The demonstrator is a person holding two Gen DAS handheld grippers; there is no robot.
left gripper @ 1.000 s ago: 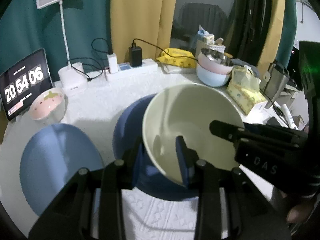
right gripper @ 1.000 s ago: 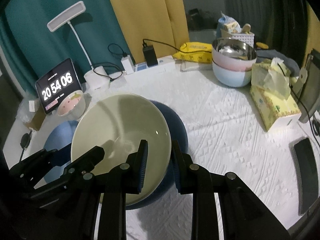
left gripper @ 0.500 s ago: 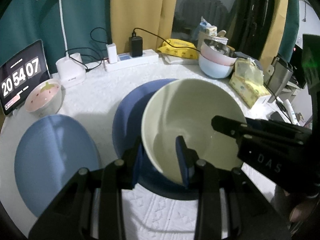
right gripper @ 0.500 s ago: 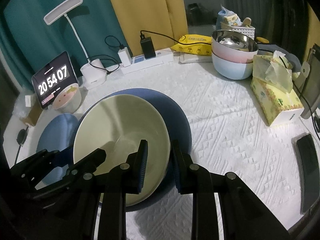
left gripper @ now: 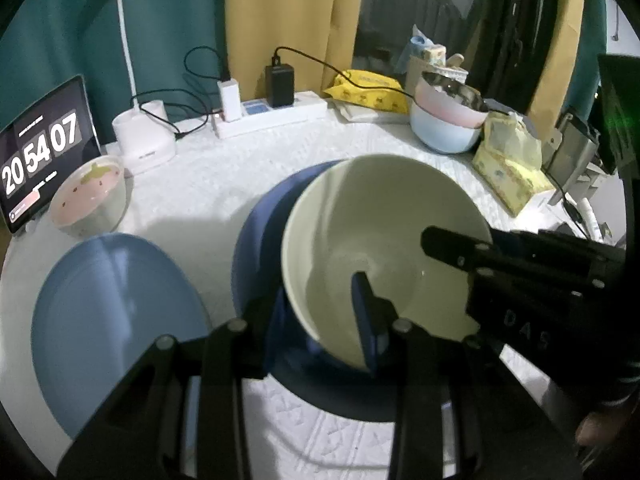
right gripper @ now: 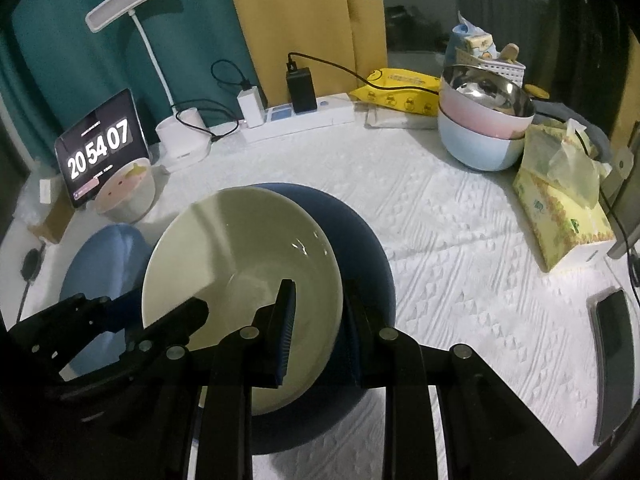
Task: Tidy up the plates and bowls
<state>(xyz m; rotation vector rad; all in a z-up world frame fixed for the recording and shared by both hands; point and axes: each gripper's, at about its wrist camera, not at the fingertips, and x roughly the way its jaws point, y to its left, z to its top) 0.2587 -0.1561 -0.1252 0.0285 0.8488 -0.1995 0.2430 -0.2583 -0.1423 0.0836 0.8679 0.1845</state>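
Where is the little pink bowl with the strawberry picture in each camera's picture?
Left wrist view: the strawberry bowl sits at the left edge, just above the light blue plate.
Right wrist view: the strawberry bowl is at the left, above and left of the cream bowl.
Shared landmark: the clock tablet stands right behind it in both views.

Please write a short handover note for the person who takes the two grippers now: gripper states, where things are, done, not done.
Left gripper: shut on the cream bowl rim.
Right gripper: shut on the same bowl's opposite rim.
Bowl is tilted over the dark blue plate; whether it touches is unclear.
Light blue plate lies apart on its left; strawberry bowl stands by the clock.
Done: pink and blue bowls stacked.
Left: set bowl down, gather the rest.
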